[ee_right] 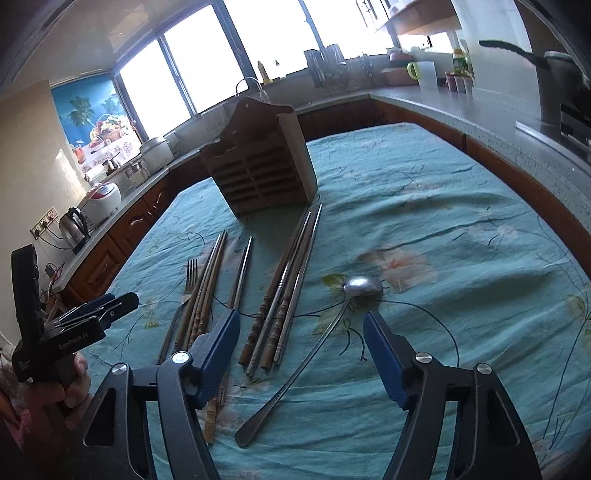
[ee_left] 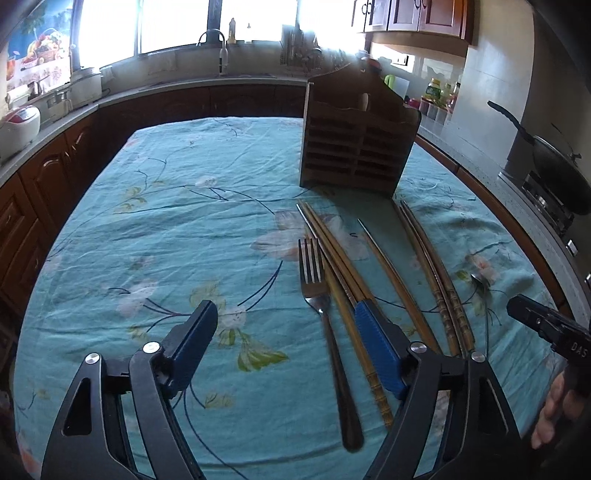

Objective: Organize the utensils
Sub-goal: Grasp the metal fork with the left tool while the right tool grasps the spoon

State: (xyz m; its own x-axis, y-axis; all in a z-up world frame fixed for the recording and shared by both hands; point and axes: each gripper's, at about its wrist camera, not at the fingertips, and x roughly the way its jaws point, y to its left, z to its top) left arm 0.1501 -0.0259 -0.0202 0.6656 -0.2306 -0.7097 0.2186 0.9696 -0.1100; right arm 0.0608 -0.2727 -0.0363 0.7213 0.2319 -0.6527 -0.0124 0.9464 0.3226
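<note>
steel fork (ee_left: 321, 291) and slender spoon (ee_right: 314, 354) lie beneath each gaping claw, left (ee_left: 286, 332), right (ee_right: 301, 338).

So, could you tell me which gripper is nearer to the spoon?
Right. The right gripper is over the spoon, its handle lying between the open fingers. The left gripper sits further left, over the fork.

This is a home kitchen. A countertop (ee_right: 480, 110) on dark wooden cabinets (ee_left: 44, 177) wraps around three sides, with a sink faucet (ee_left: 218, 40) under bright windows (ee_left: 177, 22) at the far end. A rice cooker (ee_left: 18, 125) and an electric kettle (ee_right: 75, 225) stand on the left counter; a wok (ee_left: 557, 166) sits on a gas stove at the right. In the middle stands a table under a floral turquoise tablecloth (ee_left: 147, 221).
</note>
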